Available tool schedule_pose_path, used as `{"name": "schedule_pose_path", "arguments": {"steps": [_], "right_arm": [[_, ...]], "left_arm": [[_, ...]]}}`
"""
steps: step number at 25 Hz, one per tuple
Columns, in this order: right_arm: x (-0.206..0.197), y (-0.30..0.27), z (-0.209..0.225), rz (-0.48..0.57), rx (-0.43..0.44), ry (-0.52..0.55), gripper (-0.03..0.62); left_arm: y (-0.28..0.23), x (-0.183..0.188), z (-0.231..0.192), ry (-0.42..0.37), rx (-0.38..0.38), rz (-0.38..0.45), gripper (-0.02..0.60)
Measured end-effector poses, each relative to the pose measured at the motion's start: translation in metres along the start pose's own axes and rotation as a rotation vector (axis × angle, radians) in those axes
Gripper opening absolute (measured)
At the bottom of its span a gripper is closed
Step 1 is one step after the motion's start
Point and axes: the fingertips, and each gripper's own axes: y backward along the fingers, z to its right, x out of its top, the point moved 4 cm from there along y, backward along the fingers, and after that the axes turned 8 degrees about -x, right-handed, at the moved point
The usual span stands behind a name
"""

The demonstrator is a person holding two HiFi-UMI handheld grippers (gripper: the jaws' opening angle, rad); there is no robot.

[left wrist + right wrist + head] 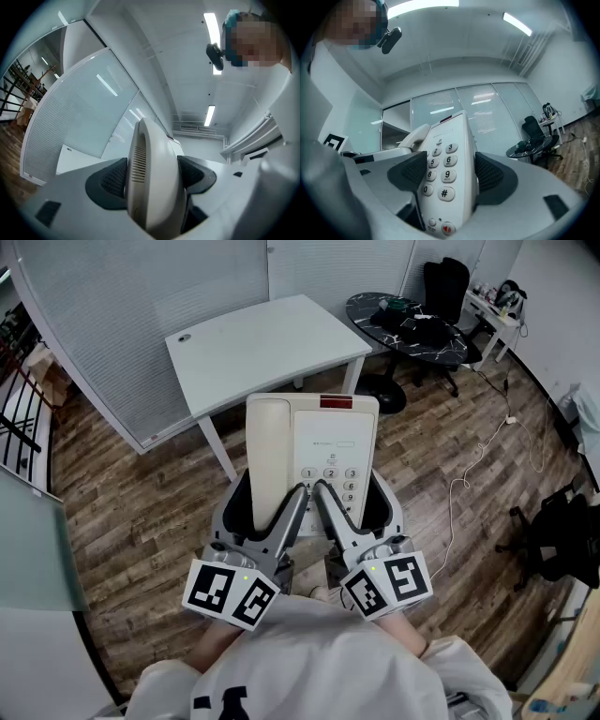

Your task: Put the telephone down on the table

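Note:
A cream desk telephone (pixel 323 442) with its handset (pixel 267 451) on the cradle is held up in front of me, above the wooden floor. My left gripper (pixel 267 507) is shut on the handset side; its pads press both flanks of the handset (pixel 154 183). On the keypad side my right gripper (pixel 354 502) is shut as well, with the number keys (pixel 443 161) showing between its pads. The white table (pixel 262 343) stands beyond the phone, its top bare. In the gripper views, the left gripper (pixel 152 176) and right gripper (pixel 447 176) hold the phone tilted upward.
A frosted partition (pixel 122 324) runs behind and left of the table. A black round table (pixel 408 324) with clutter and an office chair (pixel 445 282) stand at the back right. A white cable (pixel 469 474) trails over the floor, and a dark chair (pixel 562 531) is at the right.

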Motion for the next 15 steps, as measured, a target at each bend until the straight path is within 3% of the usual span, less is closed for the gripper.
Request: {"name": "schedule_pose_path", "arguments": {"steps": [15], "right_arm": [[-0.006, -0.006, -0.011, 0.0, -0.005, 0.003, 0.324]], "left_arm": [[0.006, 0.003, -0.012, 0.003, -0.004, 0.0, 0.336]]}}
